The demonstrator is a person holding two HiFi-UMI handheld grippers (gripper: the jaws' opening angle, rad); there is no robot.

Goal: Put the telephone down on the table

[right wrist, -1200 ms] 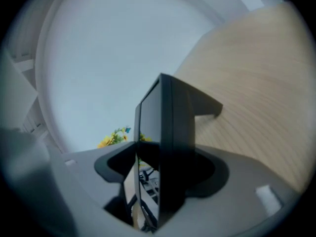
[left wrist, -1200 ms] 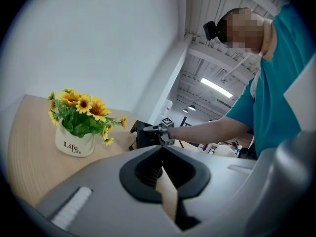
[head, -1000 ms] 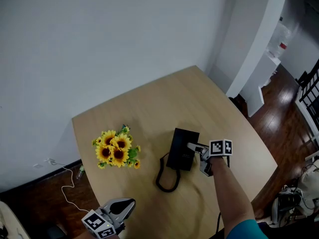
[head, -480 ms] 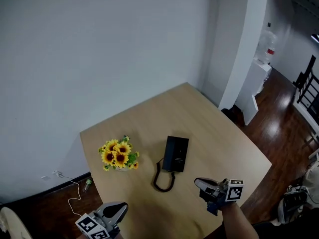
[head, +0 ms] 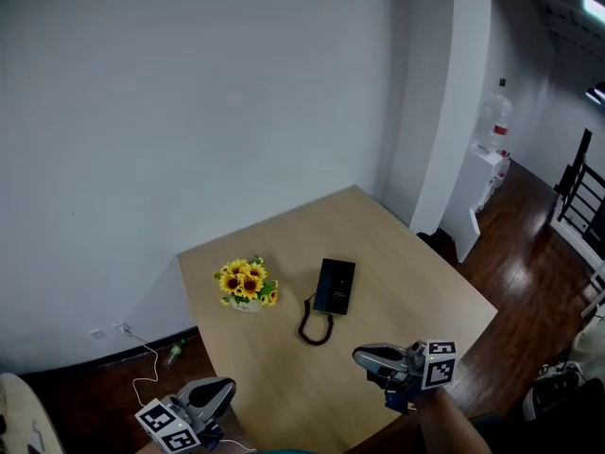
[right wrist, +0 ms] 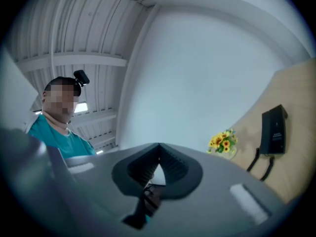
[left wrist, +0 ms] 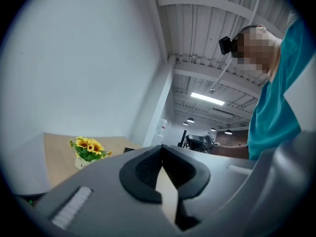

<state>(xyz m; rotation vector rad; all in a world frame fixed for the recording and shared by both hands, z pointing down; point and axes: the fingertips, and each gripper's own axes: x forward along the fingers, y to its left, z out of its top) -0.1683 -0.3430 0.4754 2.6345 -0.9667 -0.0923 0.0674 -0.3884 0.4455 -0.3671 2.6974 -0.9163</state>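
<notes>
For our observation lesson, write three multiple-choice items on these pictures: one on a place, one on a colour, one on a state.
1. In the head view, relative to the flowers, the phone lies: A to the left; B to the right; C on top.
2. The phone is: A white; B red; C black.
3. The right gripper is: A shut and empty; B shut on the phone; C wide open.

Answers: B, both rest on the table, phone at the flowers' right; C, its case is black; A, its own view shows the jaws together with nothing between.
</notes>
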